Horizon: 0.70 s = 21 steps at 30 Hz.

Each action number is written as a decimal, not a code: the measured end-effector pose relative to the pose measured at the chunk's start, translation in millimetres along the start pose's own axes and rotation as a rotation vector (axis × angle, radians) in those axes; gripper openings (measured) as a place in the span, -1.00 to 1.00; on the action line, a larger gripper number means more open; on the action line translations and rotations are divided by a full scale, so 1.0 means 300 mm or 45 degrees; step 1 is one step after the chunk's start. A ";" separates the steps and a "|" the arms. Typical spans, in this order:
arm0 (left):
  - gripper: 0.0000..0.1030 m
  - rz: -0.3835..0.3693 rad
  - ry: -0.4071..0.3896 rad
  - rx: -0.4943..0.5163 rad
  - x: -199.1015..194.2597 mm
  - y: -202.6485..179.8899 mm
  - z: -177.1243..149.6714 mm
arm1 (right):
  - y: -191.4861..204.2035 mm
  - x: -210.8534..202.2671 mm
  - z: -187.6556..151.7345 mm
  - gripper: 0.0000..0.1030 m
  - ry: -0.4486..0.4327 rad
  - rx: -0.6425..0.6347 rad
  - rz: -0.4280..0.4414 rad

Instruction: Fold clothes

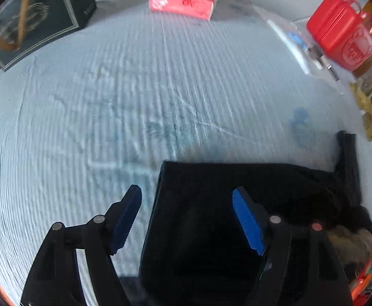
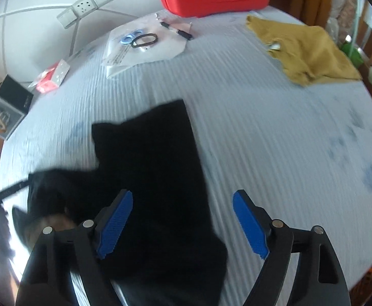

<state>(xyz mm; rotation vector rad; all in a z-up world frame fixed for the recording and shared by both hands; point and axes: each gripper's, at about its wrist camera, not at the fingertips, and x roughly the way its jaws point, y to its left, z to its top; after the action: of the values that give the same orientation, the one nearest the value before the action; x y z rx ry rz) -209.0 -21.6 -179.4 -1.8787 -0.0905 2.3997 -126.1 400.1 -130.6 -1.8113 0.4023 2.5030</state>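
- While the left wrist view is a bit blurry, it shows the left gripper [image 1: 187, 220] with its two blue fingers [image 1: 248, 220] wide apart and holding nothing.
- Under it lies the black garment [image 1: 211, 216], spread on the pale striped bed sheet [image 1: 109, 102] near the close edge of the bed.
- One finger sits over the black cloth and the other over bare sheet, so the cloth's left edge runs between them. I think it is placed that way to grab this edge next.
- Along the far edge lie a red tissue pack [image 1: 183, 0] and a dark box [image 1: 30, 17]. A red case [image 1: 341, 38] stands at the far right corner. They are well apart from the cloth, so there is room to fold.
- Over in the right wrist view, the right gripper [image 2: 183, 225] is wide open too and grips nothing.
- Its left finger is over the black cloth and its right finger over bare sheet, so the cloth's right edge lies between them.
- From here the black cloth looks long and partly bunched at the left, so the fold does not look finished.
- A yellow cloth [image 2: 306, 51] lies by the far right edge, maybe waiting its turn.
- Clear plastic bags [image 2: 145, 46] lie near the far edge, just in front of the red case.
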 end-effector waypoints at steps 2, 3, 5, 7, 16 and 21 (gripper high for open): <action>0.30 0.047 0.003 0.045 0.027 -0.026 0.005 | 0.005 0.065 0.064 0.54 0.022 -0.002 -0.022; 0.30 0.072 0.000 0.072 0.036 -0.040 0.006 | 0.008 0.096 0.094 0.54 0.032 -0.004 -0.033; 0.30 0.078 0.004 0.089 0.045 -0.045 0.007 | 0.019 0.138 0.125 0.54 0.043 -0.020 -0.042; 0.30 0.069 0.012 0.093 0.050 -0.041 0.008 | 0.044 0.185 0.156 0.54 0.058 -0.063 -0.053; 0.06 0.061 -0.018 0.148 0.060 -0.038 -0.017 | 0.116 0.305 0.163 1.00 0.074 -0.207 -0.143; -0.59 0.042 -0.035 0.153 0.047 -0.043 -0.040 | 0.138 0.289 0.133 0.50 0.067 -0.281 -0.152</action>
<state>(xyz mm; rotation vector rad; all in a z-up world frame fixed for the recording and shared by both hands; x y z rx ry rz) -200.3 -7.3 -194.6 -1.8092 0.0818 2.3939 -198.5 357.8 -192.3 -1.9145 0.0166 2.5081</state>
